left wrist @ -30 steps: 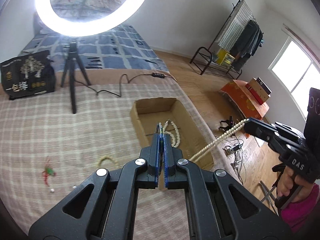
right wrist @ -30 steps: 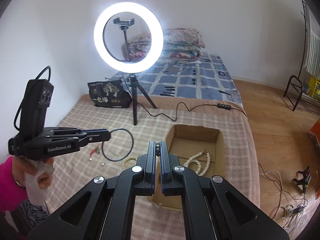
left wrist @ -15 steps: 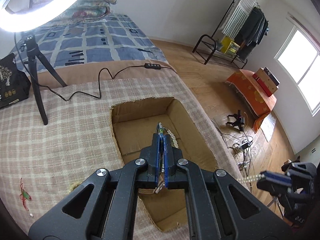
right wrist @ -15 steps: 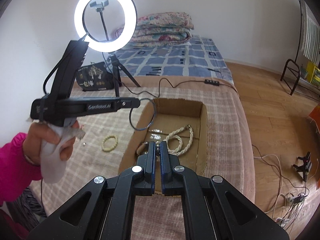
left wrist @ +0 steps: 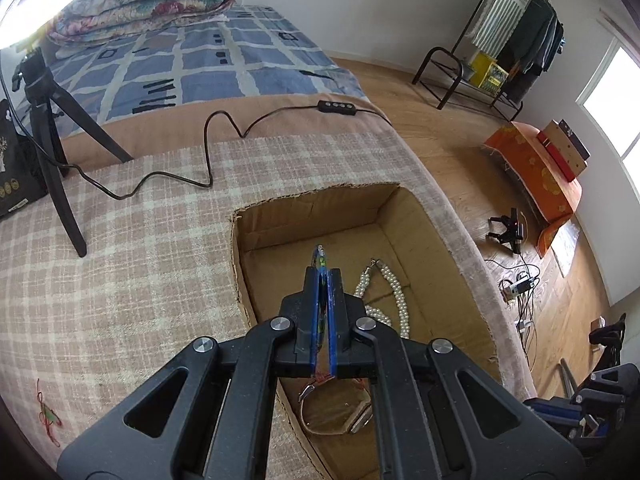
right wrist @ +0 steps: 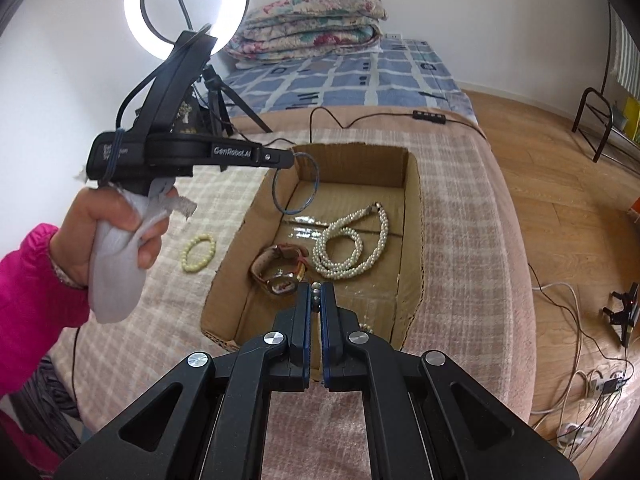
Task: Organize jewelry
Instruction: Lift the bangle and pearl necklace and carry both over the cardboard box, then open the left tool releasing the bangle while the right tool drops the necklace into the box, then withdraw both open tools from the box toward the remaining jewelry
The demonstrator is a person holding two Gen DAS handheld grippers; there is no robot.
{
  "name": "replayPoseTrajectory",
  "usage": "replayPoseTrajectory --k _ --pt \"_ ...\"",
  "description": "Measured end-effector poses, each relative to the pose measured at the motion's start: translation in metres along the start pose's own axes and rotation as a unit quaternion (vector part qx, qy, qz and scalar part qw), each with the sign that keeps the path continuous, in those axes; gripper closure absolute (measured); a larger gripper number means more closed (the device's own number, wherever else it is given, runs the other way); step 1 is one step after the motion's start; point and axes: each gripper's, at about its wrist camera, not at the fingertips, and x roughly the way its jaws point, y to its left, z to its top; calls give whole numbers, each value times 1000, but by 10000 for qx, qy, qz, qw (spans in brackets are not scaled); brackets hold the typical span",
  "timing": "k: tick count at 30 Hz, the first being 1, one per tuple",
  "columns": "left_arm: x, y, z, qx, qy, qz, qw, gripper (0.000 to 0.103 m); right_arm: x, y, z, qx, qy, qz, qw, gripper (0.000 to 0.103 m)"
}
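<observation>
Left gripper (right wrist: 290, 159) was clamped on a thin bangle (right wrist: 295, 183) hanging over the cardboard box (right wrist: 414, 216). Right gripper (right wrist: 315, 292) pinched a few beads (right wrist: 315, 293) at the box's near end. Inside lay a pearl necklace (right wrist: 352, 240) beside a wristwatch (right wrist: 280, 270); a bead bracelet (right wrist: 199, 252) rested outside on the checked blanket (right wrist: 460, 216)

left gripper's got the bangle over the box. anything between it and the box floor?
Nothing visible. The thin bangle hangs from the left gripper above the cardboard box, over bare floor at its far end; pearl necklace and watch lie nearer.
</observation>
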Motion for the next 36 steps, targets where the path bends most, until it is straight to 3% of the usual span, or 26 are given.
replayPoseTrajectory --k 6,7,8,9,10,36 --pt "-1 -4 1 43 -62 300 9995 99 1 2 0 -157 -63 -95 9998 98" --pt "-2 -5 2 64 -44 333 9994 88 1 4 0 -206 -17 -104 9997 87" --pt "-4 -5 2 85 -79 363 9993 68 2 5 0 -254 19 -146 9996 76" --pt "-8 -6 2 105 -148 390 9991 58 2 7 -1 -303 18 -236 9993 47" --pt "-12 -6 2 129 -235 423 9987 46 0 10 -2 -354 -39 -334 9988 28" --pt "-133 17 -15 400 -695 799 9936 45 -32 67 -7 -677 17 -478 9966 26"
